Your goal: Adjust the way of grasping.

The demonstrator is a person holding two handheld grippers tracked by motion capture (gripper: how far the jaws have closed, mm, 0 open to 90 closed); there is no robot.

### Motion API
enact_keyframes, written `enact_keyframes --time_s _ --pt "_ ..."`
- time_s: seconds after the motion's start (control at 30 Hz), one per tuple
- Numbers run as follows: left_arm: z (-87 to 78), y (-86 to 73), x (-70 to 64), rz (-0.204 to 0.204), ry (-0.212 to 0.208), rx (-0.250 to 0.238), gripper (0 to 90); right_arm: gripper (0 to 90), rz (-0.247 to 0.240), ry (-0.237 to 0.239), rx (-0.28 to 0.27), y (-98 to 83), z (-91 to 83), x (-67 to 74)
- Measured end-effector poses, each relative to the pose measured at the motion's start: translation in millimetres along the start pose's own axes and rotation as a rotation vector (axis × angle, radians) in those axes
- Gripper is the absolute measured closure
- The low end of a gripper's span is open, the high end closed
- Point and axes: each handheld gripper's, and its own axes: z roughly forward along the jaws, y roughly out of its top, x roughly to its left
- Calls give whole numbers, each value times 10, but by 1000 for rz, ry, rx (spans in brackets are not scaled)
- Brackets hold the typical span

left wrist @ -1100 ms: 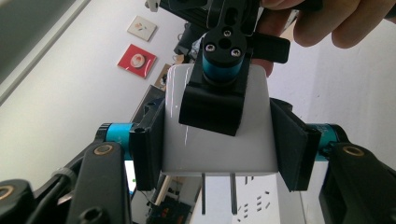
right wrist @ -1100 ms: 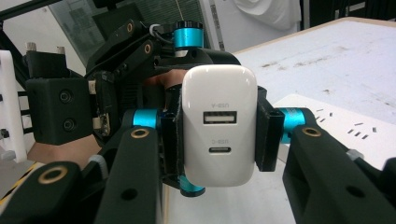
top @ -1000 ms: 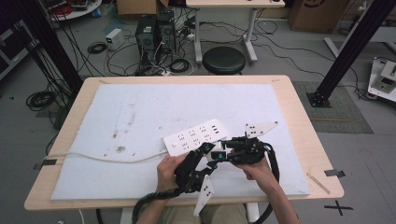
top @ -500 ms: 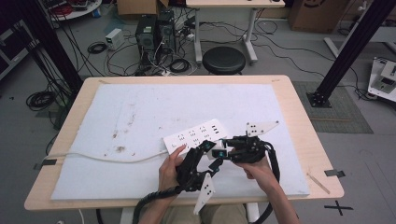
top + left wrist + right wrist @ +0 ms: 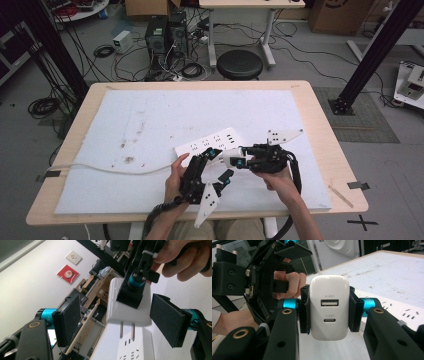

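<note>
A white USB charger (image 5: pixel 329 290) with two ports facing the camera is clamped between the pads of my right gripper (image 5: pixel 329 315), which is shut on it. In the left gripper view the charger (image 5: pixel 117 307) hangs with its two metal prongs pointing down at a white power strip (image 5: pixel 130 350). My left gripper (image 5: pixel 120 320) is open, one pad on either side of the charger and touching neither side. In the high view the charger (image 5: pixel 231 158) is held just over the near edge of the power strip (image 5: pixel 210 142), between my right gripper (image 5: pixel 240 161) and left gripper (image 5: pixel 220 164).
The power strip's white cord (image 5: pixel 100 169) runs left across the white mat (image 5: pixel 150 115) and off the table (image 5: pixel 320 120). A round black stool (image 5: pixel 240 64), computer towers and loose cables stand on the floor beyond the far edge.
My right gripper has carried the charger a little to the left, into the gap between the left gripper's open jaws. The power strip has stayed put.
</note>
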Motion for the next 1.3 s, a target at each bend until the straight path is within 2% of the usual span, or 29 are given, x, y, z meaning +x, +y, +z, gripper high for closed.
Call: enact_keyframes --time_s 0.07,0.13,0.3,0.4,0.43,0.47,0.5,0.53,0.57,0.6,0.63,0.67,0.7,0.77,0.93,0.97,1.0,1.13,1.3 --pt "-36 -38 37 -40 -11 -1 250 631 2 -10 -11 0 -20 -5" --pt "-79 -81 80 -96 -22 -2 250 631 -2 -17 -19 1 -42 -11" --pt "-198 -217 237 -275 -19 14 250 630 0 -46 -28 -3 -104 -20" --pt "-267 -321 359 -416 -13 61 250 631 1 -64 -26 -3 -130 -15" --pt "-267 -321 359 -416 -13 61 250 631 1 -64 -26 -3 -130 -15" --pt "-327 -400 448 -495 -1 107 250 631 -5 -73 -27 -2 -148 -13" --pt "-327 -400 448 -495 -1 107 250 631 -5 -73 -27 -2 -148 -13" --pt "-396 -489 533 -573 4 144 250 630 -2 -78 -25 -3 -156 -10" --pt "-433 -538 579 -612 3 166 249 630 -6 -93 -31 -4 -174 -6" --pt "-433 -538 579 -612 3 166 249 630 -6 -93 -31 -4 -174 -6" --pt "-486 -613 643 -677 6 192 249 630 -7 -97 -32 -3 -183 -6" --pt "-486 -613 643 -677 6 192 246 630 -7 -97 -32 -3 -183 -6" --pt "-557 -707 711 -745 8 216 246 630 -13 -104 -36 0 -196 -6" --pt "-680 -854 792 -806 35 246 246 630 -19 -116 -43 4 -232 2" --pt "-854 -988 856 -832 97 259 246 630 -12 -104 -63 -2 -263 -5" --pt "-937 -1047 884 -848 118 273 246 631 -15 -124 -74 -6 -282 -9" --pt "-974 -1070 896 -857 129 281 246 630 -17 -123 -83 -9 -291 -23" --pt "-1080 -1122 926 -870 156 298 246 631 -10 -123 -107 -14 -324 -18" --pt "-1215 -1182 990 -870 200 318 246 630 -18 -141 -103 -13 -350 3"
